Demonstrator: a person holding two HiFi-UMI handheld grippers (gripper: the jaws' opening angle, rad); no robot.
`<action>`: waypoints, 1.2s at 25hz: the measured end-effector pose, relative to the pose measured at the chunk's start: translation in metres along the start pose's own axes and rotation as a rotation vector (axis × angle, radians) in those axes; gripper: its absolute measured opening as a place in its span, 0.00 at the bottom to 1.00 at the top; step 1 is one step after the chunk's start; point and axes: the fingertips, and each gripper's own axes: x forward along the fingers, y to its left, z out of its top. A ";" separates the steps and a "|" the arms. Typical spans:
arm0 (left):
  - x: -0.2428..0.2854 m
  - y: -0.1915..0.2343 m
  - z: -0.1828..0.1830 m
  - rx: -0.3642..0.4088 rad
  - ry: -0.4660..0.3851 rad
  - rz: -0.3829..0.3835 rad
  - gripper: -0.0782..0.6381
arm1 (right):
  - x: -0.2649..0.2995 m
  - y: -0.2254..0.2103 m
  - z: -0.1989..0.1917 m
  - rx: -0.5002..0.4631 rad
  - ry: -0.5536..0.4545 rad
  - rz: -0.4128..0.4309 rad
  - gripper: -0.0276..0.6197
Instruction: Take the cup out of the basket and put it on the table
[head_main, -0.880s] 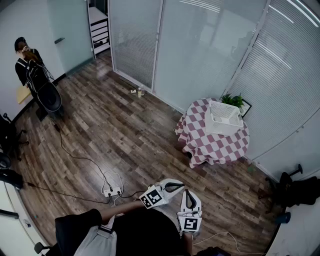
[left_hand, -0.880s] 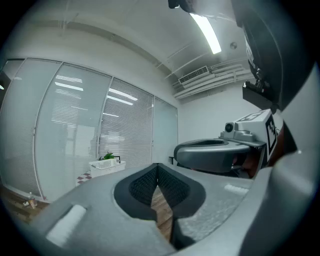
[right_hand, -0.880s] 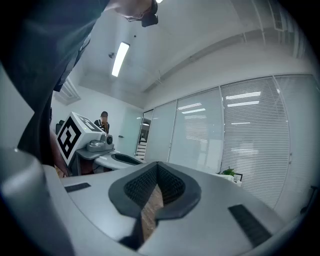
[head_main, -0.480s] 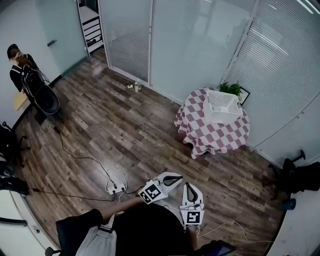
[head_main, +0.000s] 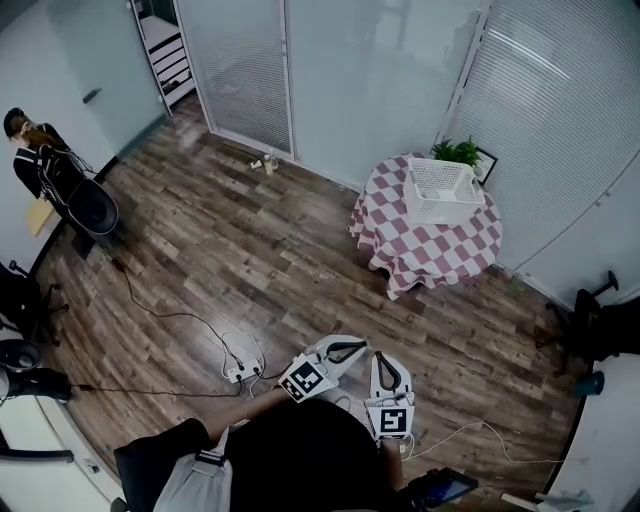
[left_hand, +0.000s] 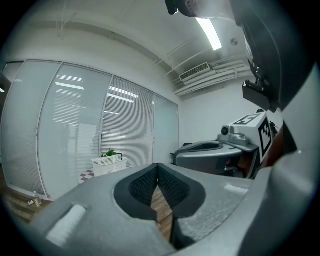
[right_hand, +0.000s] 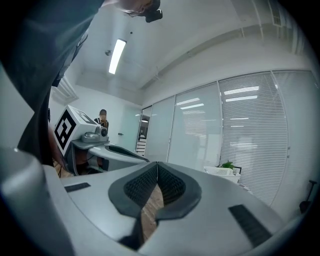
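Office with a wood floor (head_main: 250, 260) and glass walls (head_main: 380, 70) with blinds; both grippers are closed, empty, and well apart from the basket (head_main: 441, 186).
The head view alone gives the layout. A round table (head_main: 430, 250) under a checked cloth stands at the far right with the white basket on top and a plant (head_main: 458, 152) just behind it. A power strip (head_main: 240, 371) with cables lies on the floor, and a person (head_main: 35, 160) stands in the far left corner. The left gripper (head_main: 355, 347) and right gripper (head_main: 383, 357) sit side by side at the bottom edge, near the body. Only the gripper views show the jaws: on each, the pads meet with nothing between them, just a sliver of floor below. The left gripper view has the basket far off to its left; the right gripper view has it far off to its right. The cup can't be made out in any view, because the basket is too small to show its inside.
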 end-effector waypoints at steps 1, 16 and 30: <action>-0.001 -0.001 0.000 -0.001 0.003 0.001 0.12 | -0.001 0.000 0.000 0.003 0.002 0.000 0.06; 0.014 -0.009 0.006 -0.026 -0.016 -0.035 0.12 | -0.006 -0.023 -0.012 0.032 0.048 -0.037 0.06; 0.021 -0.014 -0.009 0.023 -0.003 -0.010 0.12 | -0.016 -0.029 -0.019 0.019 -0.025 -0.063 0.06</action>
